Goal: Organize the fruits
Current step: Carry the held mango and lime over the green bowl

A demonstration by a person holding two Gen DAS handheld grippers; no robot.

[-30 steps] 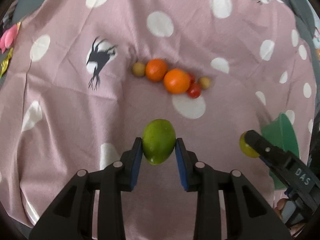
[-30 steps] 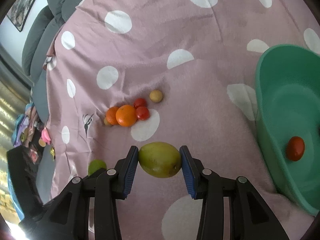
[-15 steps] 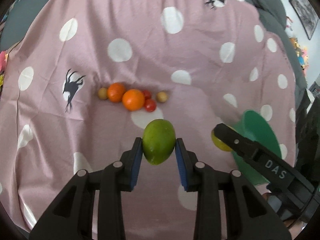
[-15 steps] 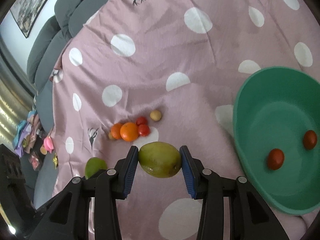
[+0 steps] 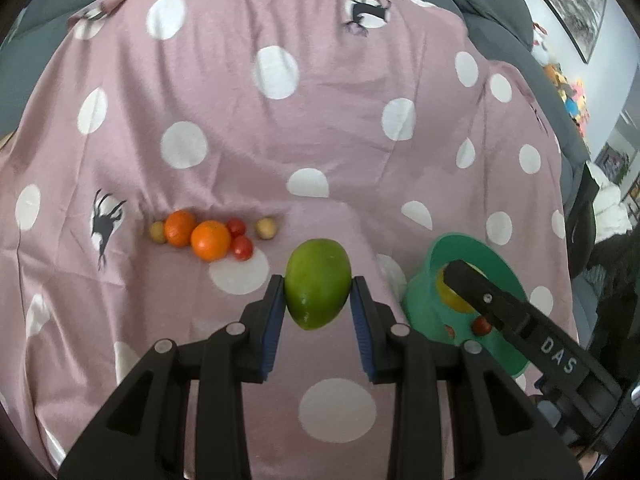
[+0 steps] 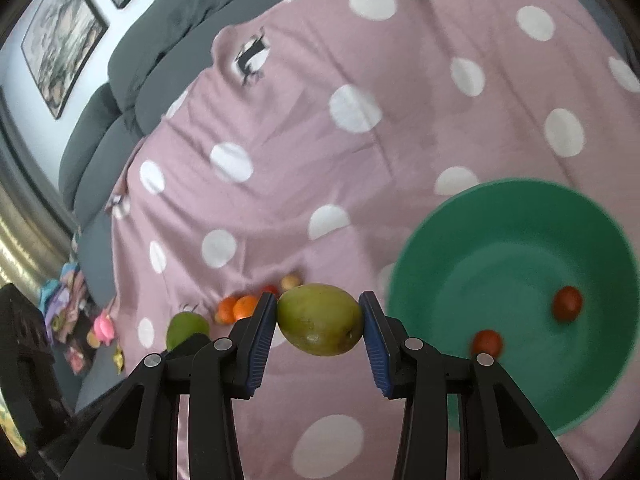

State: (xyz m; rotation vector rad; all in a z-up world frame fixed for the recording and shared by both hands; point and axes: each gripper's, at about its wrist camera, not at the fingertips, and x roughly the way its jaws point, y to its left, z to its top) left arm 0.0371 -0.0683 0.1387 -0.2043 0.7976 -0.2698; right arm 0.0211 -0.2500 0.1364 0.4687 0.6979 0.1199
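My left gripper (image 5: 318,304) is shut on a green mango (image 5: 318,282), held above the pink dotted cloth. My right gripper (image 6: 320,320) is shut on a yellow-green mango (image 6: 320,318), held left of the green bowl (image 6: 516,216). The bowl holds two red tomatoes (image 6: 486,342). In the left wrist view the right gripper's finger (image 5: 496,304) and its mango (image 5: 450,298) hang over the bowl (image 5: 464,244). Two oranges (image 5: 210,240), two small tomatoes (image 5: 242,247) and two small tan fruits (image 5: 266,227) lie in a row on the cloth.
The pink cloth (image 5: 320,120) covers a grey sofa (image 6: 160,52). Framed pictures (image 6: 60,44) hang on the wall. Toys (image 6: 100,328) lie on the floor at the left. A dark object (image 5: 612,256) stands at the right edge.
Both grippers have risen and pulled back with their mangoes, so more cloth shows. The right gripper has moved toward the bowl; more of the bowl's inside is in view.
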